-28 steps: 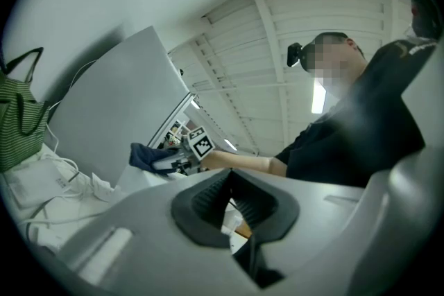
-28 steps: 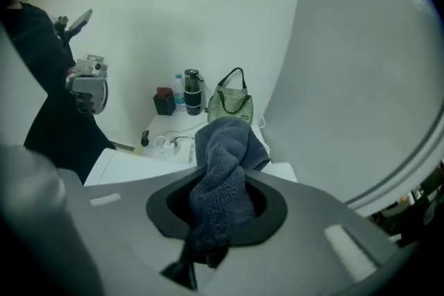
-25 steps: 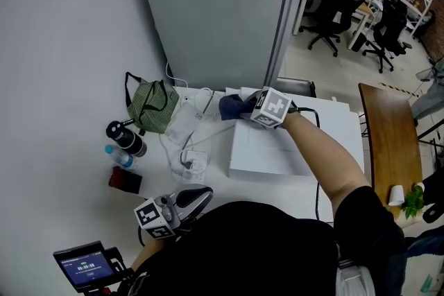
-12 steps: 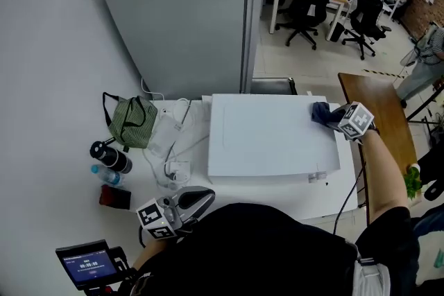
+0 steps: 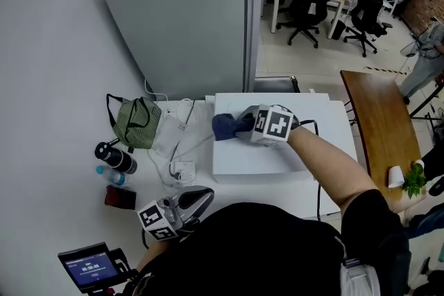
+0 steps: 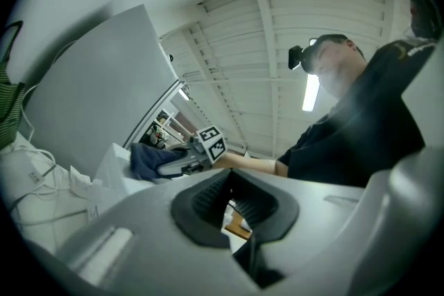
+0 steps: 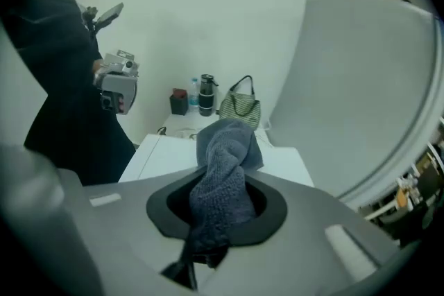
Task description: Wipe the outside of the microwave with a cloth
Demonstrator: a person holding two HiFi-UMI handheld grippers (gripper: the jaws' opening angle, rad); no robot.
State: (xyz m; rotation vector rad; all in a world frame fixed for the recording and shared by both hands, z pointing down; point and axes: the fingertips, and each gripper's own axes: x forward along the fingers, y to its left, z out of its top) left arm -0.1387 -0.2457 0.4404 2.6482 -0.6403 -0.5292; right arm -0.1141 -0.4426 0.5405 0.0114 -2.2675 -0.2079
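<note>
Head view: white microwave (image 5: 250, 154) sits on a white table (image 5: 336, 192), a flat-topped box with smooth, matt panels. Its long side runs left to right across the view.

- Cloth (image 5: 226, 126): dark blue, lying on the microwave's top at the rear left corner. It is bunched, with its long axis roughly left-right. The free end points toward the view's left and the other end goes into the right gripper (image 5: 243, 125).
- Right gripper view: the jaws are clamped on the cloth. It shows as a twisted roll running straight out from the jaws, away from the camera, and its tip aims at the bag. The weave is coarse, knitted or waffle-like, and the fabric looks soft and thick.
- Right arm reaches across the microwave's top. The marker cube is just behind the cloth.
- Left gripper (image 5: 195, 198): held low near the person's body, in front of the microwave and apart from it. Left gripper view shows its ribbed black pads (image 6: 208, 199) brought together at the tips with nothing between them.

Surroundings, left of the microwave on the table:
- green striped fabric bag (image 5: 137, 123) with dark handles
- loose white cables (image 5: 182, 149)
- black cylindrical flask (image 5: 114, 157)
- small clear bottle (image 5: 111, 175)
- dark red box (image 5: 119, 197)

Behind the table stands a tall grey panel (image 5: 187, 17), smooth and curved at the top. A brown wooden table (image 5: 378, 121) lies to the right, with black office chairs (image 5: 305, 0) beyond.
</note>
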